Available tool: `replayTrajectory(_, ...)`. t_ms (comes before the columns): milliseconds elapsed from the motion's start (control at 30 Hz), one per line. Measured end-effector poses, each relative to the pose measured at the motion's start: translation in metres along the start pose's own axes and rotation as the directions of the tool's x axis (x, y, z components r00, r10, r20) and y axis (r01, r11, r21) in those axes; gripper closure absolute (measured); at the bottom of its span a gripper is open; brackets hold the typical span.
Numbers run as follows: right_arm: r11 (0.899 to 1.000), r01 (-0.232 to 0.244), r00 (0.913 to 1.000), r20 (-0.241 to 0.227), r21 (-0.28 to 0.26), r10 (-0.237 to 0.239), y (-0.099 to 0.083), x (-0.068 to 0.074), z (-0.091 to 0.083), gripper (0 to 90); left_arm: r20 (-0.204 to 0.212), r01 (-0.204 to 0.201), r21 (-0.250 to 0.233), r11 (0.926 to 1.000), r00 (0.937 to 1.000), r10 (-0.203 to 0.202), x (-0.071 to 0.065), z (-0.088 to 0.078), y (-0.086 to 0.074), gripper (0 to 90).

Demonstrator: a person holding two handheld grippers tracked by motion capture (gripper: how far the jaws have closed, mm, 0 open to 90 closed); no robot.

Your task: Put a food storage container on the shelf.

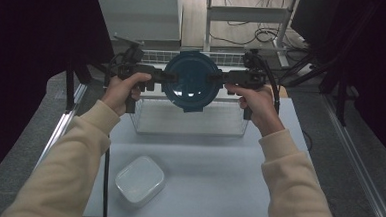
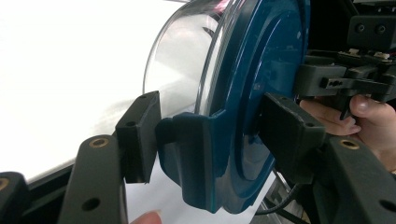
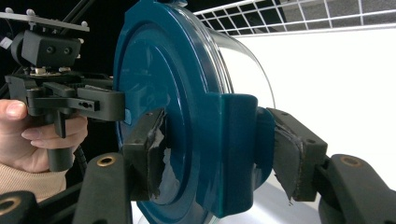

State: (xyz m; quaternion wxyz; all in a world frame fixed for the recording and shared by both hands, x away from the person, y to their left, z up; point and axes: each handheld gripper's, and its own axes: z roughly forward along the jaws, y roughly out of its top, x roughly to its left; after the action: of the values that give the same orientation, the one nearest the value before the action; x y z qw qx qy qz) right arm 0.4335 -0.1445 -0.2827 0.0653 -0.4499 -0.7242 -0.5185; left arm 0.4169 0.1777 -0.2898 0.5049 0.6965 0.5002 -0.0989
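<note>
No writing reads on the blue-lidded container (image 1: 191, 81) or white box (image 1: 139, 180).

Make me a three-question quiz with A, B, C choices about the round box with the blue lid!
1. Where is the round container?
A. held up over the clear bin
B. lying on the floor
C. on top of the white box

2. What colour is its lid?
A. red
B. dark blue
C. yellow

3. How is it held?
A. by one gripper
B. by bare hands
C. by both grippers

Answers:
1 A, it hangs above the bin.
2 B, the lid is dark blue.
3 C, the left gripper and right gripper each clamp a side latch.
</note>
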Motion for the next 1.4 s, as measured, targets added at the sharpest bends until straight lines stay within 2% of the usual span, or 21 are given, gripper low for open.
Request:
replayTrajectory(433,1.000,-0.028,0.9995,-0.012,-0.004,0.028,0.025,-0.013,0.014,40.6,-0.017,-0.014,0.021,0.9997,0.9998,0.015,0.012,0.003,0.032,39.6)
replayTrajectory(600,1.000,-0.031,0.9994,-0.013,-0.001,0.031,0.028,-0.018,0.014,40.7,-0.018,-0.019,0.035,0.9992,0.9997,0.019,0.015,0.009,0.036,39.6)
replayTrajectory(867,0.999,-0.047,0.9988,-0.007,0.017,0.047,0.030,-0.030,0.020,40.7,-0.014,-0.005,0.042,0.9991,0.9999,0.006,0.025,0.018,0.038,39.4)
replayTrajectory(1067,0.998,-0.059,0.9983,-0.001,0.024,0.059,0.031,-0.036,0.026,40.7,-0.013,0.021,0.039,0.9990,0.9997,-0.020,0.033,0.024,0.038,39.0)
replayTrajectory(1100,0.998,-0.067,0.9978,0.000,0.021,0.067,0.031,-0.039,0.027,41.0,-0.007,0.034,0.026,0.9991,0.9994,-0.034,0.035,0.026,0.039,39.0)
replayTrajectory(1200,0.997,-0.080,0.9968,0.000,0.013,0.080,0.032,-0.041,0.029,41.0,-0.006,0.039,0.019,0.9990,0.9992,-0.039,0.037,0.027,0.040,39.0)
replayTrajectory(1267,0.995,-0.099,0.9951,0.001,0.009,0.099,0.033,-0.044,0.030,40.9,-0.004,0.054,0.011,0.9985,0.9985,-0.054,0.039,0.029,0.042,38.9)
replayTrajectory(1300,0.994,-0.112,0.9937,-0.001,0.008,0.112,0.034,-0.046,0.031,40.9,-0.002,0.075,0.003,0.9971,0.9972,-0.075,0.042,0.031,0.043,38.9)
replayTrajectory(1400,0.992,-0.127,0.9919,-0.002,0.010,0.127,0.036,-0.048,0.032,40.8,0.001,0.092,-0.001,0.9957,0.9957,-0.092,0.044,0.032,0.044,38.7)
